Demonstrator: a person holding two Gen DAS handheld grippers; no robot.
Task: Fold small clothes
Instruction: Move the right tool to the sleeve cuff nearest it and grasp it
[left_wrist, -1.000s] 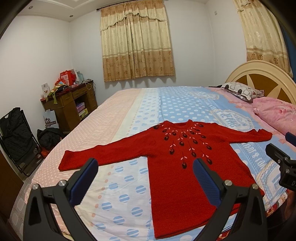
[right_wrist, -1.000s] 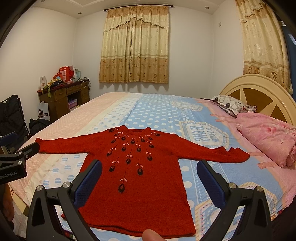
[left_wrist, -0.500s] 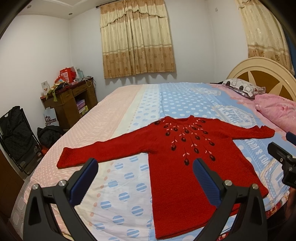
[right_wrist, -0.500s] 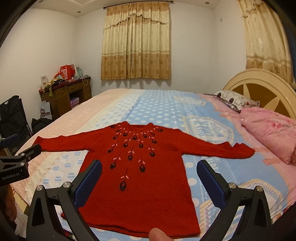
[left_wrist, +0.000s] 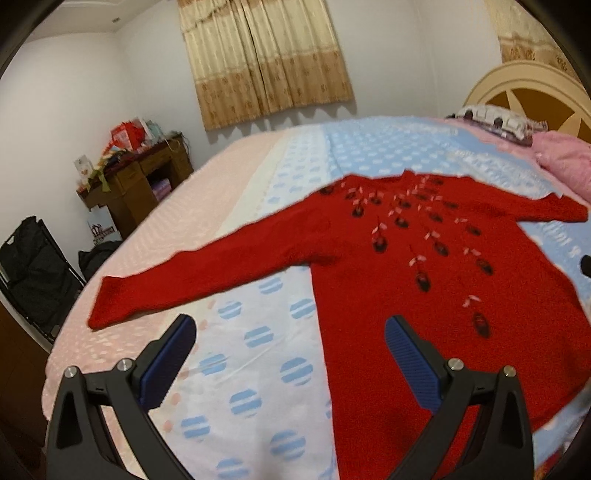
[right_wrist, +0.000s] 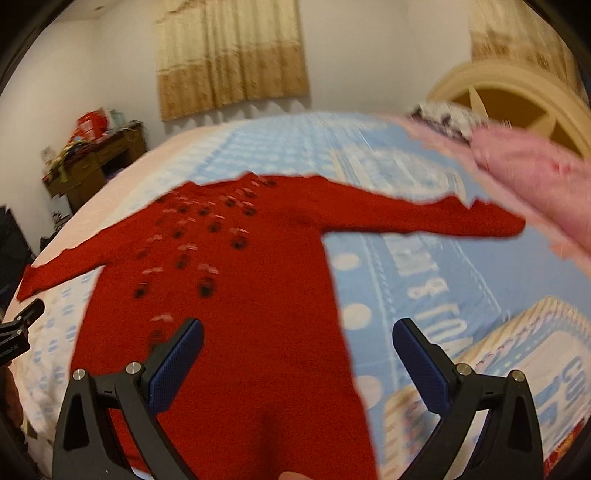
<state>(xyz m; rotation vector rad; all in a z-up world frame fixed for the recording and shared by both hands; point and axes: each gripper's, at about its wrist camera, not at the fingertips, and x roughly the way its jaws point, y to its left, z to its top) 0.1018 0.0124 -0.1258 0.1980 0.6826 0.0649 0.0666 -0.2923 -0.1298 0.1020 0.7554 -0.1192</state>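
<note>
The red sweater (left_wrist: 424, 288) lies flat and face up on the bed (left_wrist: 258, 354), both sleeves spread straight out, its chest stitched with dark oval motifs on pale stems. In our left wrist view it fills the frame from the centre toward 3 o'clock, with one sleeve (left_wrist: 192, 273) running out toward 9 o'clock and ending on the pink part of the bedspread. In our right wrist view the body of the sweater (right_wrist: 236, 295) sits at centre and toward 8 o'clock, while the other sleeve (right_wrist: 436, 221) reaches toward 2 o'clock, its cuff near a pink pillow (right_wrist: 535, 184).

We hold our left gripper (left_wrist: 290, 354) with its blue-padded fingers spread wide and nothing between them; one pad is over the dotted bedspread, the other over the sweater's side edge, and we cannot tell whether either touches the fabric. Our right gripper (right_wrist: 297, 358) is likewise spread wide and empty, its left pad over the red knit and its right pad over the blue printed sheet.

At 12 o'clock beige curtains (left_wrist: 266, 59) hang on the far wall. At 9 o'clock a cluttered wooden desk (left_wrist: 136, 184) stands beside the bed. At 2 o'clock we see the cream headboard (left_wrist: 524, 88). The right view is blurred.
</note>
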